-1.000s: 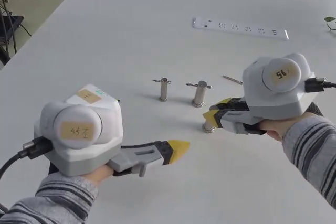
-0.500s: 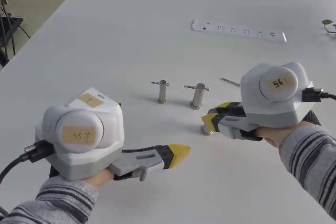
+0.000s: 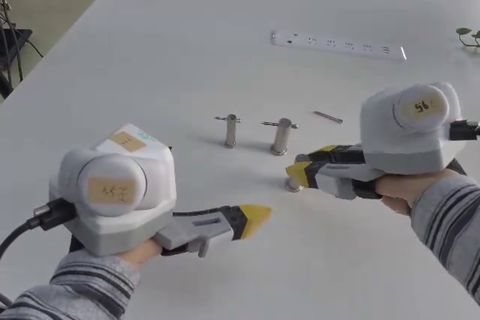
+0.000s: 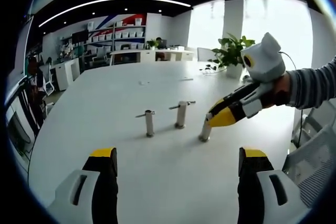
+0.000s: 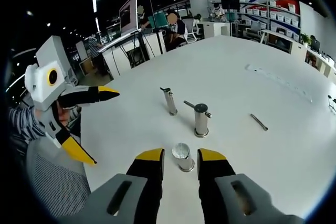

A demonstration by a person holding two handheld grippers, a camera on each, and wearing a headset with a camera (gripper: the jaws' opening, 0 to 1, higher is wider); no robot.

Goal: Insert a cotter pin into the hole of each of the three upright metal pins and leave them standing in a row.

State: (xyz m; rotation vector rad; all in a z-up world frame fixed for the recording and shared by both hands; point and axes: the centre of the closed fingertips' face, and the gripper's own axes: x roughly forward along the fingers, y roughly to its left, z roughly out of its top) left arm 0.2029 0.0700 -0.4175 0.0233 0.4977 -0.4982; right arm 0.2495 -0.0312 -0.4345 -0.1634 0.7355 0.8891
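Pin (image 5: 181, 151) between right tool (image 5: 181, 156) jaws

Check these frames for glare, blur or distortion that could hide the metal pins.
Head view: soft even light, metal pins sharp, faint shadows. Left gripper view: fisheye bowing, window blown out behind the right tool. Right gripper view: same bowing, nearest pin crisp.

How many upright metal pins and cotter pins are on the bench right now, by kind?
Upright metal pins: 3
Cotter pins: 3, of which two are inserted and one lies loose
Total: 6
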